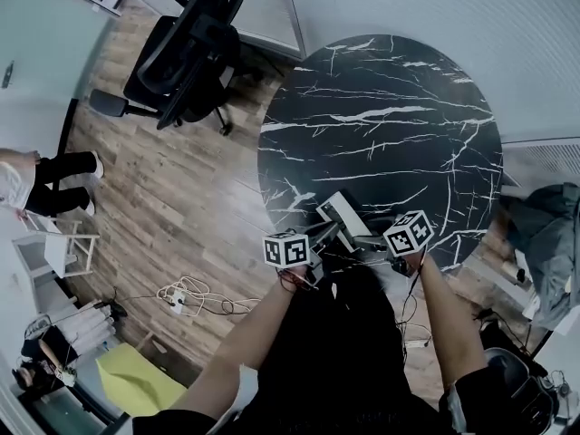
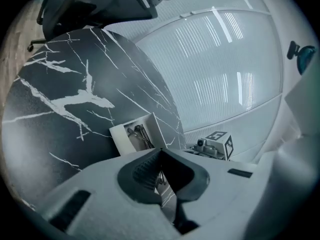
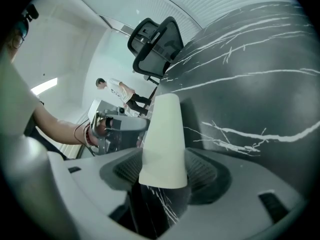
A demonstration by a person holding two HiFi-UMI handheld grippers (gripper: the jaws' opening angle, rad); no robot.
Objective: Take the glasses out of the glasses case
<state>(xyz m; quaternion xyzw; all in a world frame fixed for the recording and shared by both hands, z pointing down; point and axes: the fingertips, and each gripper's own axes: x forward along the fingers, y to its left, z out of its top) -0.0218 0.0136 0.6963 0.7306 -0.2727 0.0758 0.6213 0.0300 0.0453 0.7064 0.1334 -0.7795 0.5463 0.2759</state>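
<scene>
Head view: the white glasses case (image 1: 343,214) sits at the near edge of the round black marble table (image 1: 390,116), with open tabletop stretching beyond it. My right gripper (image 3: 162,171) is clamped on one white end of the case. My left gripper (image 2: 160,153) has its jaws together on nothing, just short of the open case, with the glasses (image 2: 138,133) lying inside. An office chair (image 1: 186,48) stands off the table's far left edge.
</scene>
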